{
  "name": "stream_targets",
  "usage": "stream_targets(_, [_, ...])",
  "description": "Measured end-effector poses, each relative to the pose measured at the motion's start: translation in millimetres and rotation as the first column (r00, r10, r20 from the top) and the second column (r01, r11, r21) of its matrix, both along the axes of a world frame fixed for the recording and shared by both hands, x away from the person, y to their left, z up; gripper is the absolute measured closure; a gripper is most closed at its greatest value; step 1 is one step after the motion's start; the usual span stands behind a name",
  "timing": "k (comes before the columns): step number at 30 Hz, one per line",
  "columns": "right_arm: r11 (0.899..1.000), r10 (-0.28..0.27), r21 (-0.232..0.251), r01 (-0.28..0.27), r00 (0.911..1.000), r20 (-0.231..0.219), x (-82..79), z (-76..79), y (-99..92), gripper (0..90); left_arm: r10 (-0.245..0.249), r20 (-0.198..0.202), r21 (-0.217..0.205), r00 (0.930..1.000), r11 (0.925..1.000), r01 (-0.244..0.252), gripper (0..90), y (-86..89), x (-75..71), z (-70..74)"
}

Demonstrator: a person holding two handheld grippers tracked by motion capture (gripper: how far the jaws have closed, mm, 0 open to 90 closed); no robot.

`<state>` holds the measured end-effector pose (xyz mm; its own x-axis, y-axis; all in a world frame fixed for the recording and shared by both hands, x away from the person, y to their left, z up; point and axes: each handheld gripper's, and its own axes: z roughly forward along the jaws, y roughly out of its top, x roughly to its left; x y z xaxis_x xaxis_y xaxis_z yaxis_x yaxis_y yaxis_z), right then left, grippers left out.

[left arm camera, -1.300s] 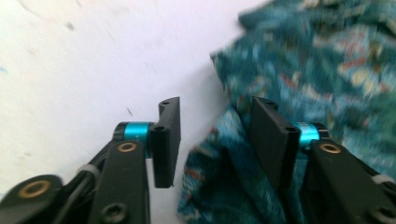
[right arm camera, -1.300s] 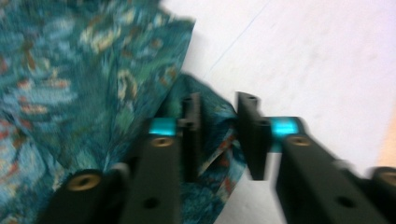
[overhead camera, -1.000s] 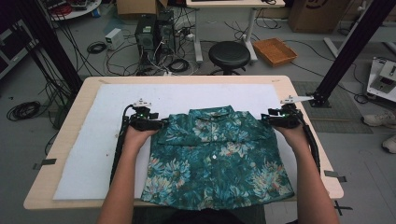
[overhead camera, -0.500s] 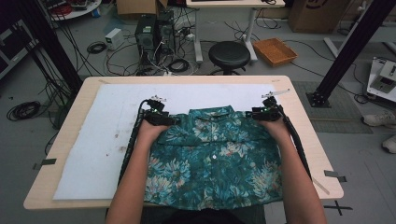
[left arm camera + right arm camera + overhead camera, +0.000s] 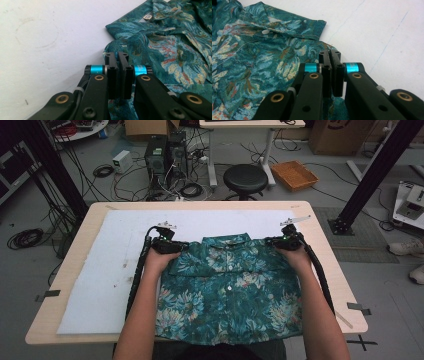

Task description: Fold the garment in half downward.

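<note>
While one green floral shirt [image 5: 230, 295] is lying face up on the white sheet [image 5: 105, 270] covering the wooden table [image 5: 65, 270], two grippers are working at its shoulders. The left gripper [image 5: 167, 245] is sitting at the shirt's left shoulder edge, and in the left gripper view its jaws are pressing together with patterned cloth bunching between and behind them. The right gripper [image 5: 285, 241] is sitting at the opposite shoulder; in the right gripper view its jaws are likewise clenching, with fabric pinched at their tips. The collar [image 5: 230, 241] is lying between the two grippers. Both forearms are crossing over the shirt's sides, hiding parts of it. Behind the table, one black stool [image 5: 245, 176], one woven basket [image 5: 294, 174] and tangled cables [image 5: 190, 190] are crowding the floor.
</note>
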<state>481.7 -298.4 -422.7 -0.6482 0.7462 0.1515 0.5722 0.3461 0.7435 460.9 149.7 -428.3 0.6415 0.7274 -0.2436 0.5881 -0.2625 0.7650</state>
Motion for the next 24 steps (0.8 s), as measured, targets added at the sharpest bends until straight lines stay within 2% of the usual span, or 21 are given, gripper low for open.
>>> stream_targets(4, [1.0, 0.006, -0.005, -0.006, 0.9998, 0.019, -4.0, 5.3, 0.8, 89.5, -0.009, 0.008, -0.005, 0.9999, 0.9999, 0.009, 86.6, 2.5, -2.1, 3.0])
stream_targets(8, [1.0, 0.012, -0.014, -0.012, 0.9991, 0.04, -8.3, 10.6, 1.2, 89.5, -0.022, 0.034, -0.009, 0.9992, 0.9997, 0.022, 86.6, 4.4, -8.6, 12.3])
stream_targets(11, [1.0, 0.02, -0.004, -0.02, 0.9981, 0.058, -14.5, 17.2, 0.7, 89.5, -0.033, 0.055, -0.004, 0.9979, 0.9994, 0.033, 86.6, 4.4, -14.1, 19.4])
stream_targets(15, [1.0, 0.028, -0.002, -0.028, 0.9965, 0.079, -26.1, 25.3, 0.5, 89.5, -0.058, 0.063, -0.012, 0.9963, 0.9982, 0.059, 86.6, 4.3, -20.6, 25.1])
stream_targets(16, [0.999, 0.034, -0.001, -0.034, 0.996, 0.083, -29.2, 26.6, 0.2, 89.5, -0.071, 0.09, -0.017, 0.9934, 0.9972, 0.073, 86.6, 5.8, -27.3, 27.1])
stream_targets(19, [0.999, 0.044, 0.012, -0.045, 0.9944, 0.096, -38.9, 27.8, -2.1, 89.5, -0.072, 0.092, -0.053, 0.9931, 0.9956, 0.078, 86.6, 10.5, -38.2, 24.9])
stream_targets(21, [0.999, 0.049, 0.012, -0.051, 0.9937, 0.101, -46.9, 27.8, -2.8, 89.5, -0.096, 0.098, -0.037, 0.9905, 0.9942, 0.1, 86.6, 14.1, -45.9, 23.6])
stream_targets(24, [0.997, 0.065, 0.02, -0.068, 0.9908, 0.119, -60.7, 26.6, -3.8, 89.5, -0.112, 0.107, -0.06, 0.988, 0.9911, 0.119, 86.6, 18.0, -58.0, 22.1])
